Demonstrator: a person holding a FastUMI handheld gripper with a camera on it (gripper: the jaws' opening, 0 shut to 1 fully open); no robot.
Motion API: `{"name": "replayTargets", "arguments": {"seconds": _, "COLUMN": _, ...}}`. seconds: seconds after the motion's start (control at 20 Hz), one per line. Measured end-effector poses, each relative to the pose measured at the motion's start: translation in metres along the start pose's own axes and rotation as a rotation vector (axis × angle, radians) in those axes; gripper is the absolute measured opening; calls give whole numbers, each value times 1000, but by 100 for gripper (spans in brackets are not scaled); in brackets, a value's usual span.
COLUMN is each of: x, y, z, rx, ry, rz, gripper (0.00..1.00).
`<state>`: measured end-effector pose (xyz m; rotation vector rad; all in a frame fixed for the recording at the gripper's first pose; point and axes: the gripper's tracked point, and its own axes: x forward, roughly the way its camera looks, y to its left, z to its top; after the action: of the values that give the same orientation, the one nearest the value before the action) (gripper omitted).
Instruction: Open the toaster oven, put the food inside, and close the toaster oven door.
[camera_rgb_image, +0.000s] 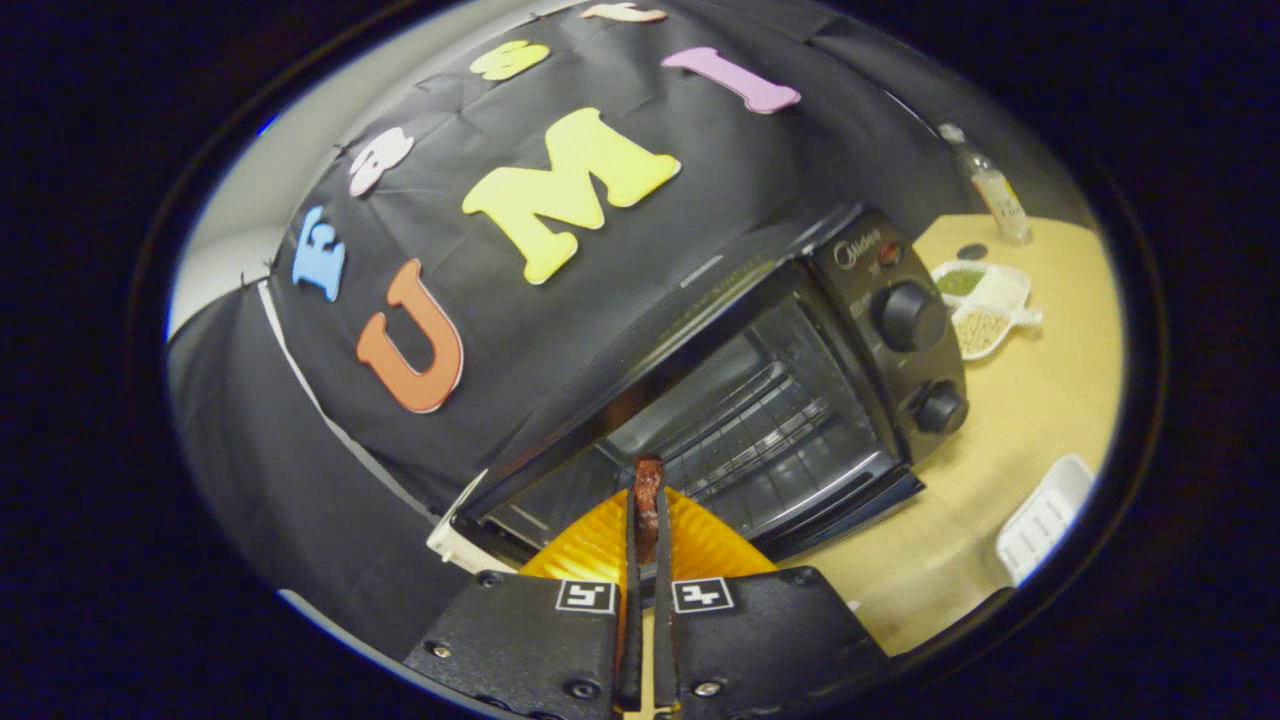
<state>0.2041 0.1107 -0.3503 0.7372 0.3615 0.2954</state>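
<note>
The gripper (648, 520) stood nearly closed, its two fingers pressed on a thin, dark reddish-brown piece of food (648, 490) held upright between them. The upper end of the food projected just past the fingertips. An orange ribbed part (700, 545) lay directly behind the fingers; what it was could not be told.

Just beyond the fingertips stood the toaster oven (760, 400), black, with its door (850, 505) folded down and its cavity exposed. A wire rack (760, 435) lay inside the cavity. Two round knobs (910, 315) sat one above the other on the control panel beside the cavity.

The toaster oven rested on a light wooden tabletop (1040, 400). Past the control panel lay a white divided dish (985, 300) containing green and pale grains, and farther back a clear bottle (990, 185) stood upright. Nearer, well apart from the toaster oven, lay a white ribbed tray (1045, 520).
</note>
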Motion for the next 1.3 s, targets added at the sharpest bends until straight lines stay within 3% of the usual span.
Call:
{"name": "replayTargets", "arguments": {"seconds": 0.3, "x": 38, "y": -28, "z": -8, "rx": 74, "ry": -3, "rz": -34, "gripper": 8}}
{"name": "replayTargets", "arguments": {"seconds": 0.55, "x": 40, "y": -34, "z": -4, "rx": -15, "ry": 13, "rz": -51, "gripper": 11}}
{"name": "replayTargets", "arguments": {"seconds": 0.65, "x": 38, "y": -38, "z": 0, "rx": -80, "ry": 26, "rz": -103, "gripper": 13}}
{"name": "replayTargets", "arguments": {"seconds": 0.8, "x": 38, "y": -49, "z": -3, "rx": -268, "ry": 114, "rz": -205, "gripper": 27}}
{"name": "replayTargets", "arguments": {"seconds": 0.9, "x": 27, "y": -46, "z": 3, "rx": -341, "ry": 101, "rz": -192, "gripper": 40}}
{"name": "replayTargets", "arguments": {"seconds": 1.0, "x": -1, "y": -37, "z": 14, "rx": -436, "ry": 55, "rz": -178, "gripper": 64}}
{"name": "replayTargets", "arguments": {"seconds": 1.15, "x": -49, "y": -32, "z": 13, "rx": -555, "ry": 9, "rz": -189, "gripper": 82}}
{"name": "replayTargets", "arguments": {"seconds": 1.3, "x": -92, "y": -27, "z": 10, "rx": -639, "ry": -32, "rz": -213, "gripper": 92}}
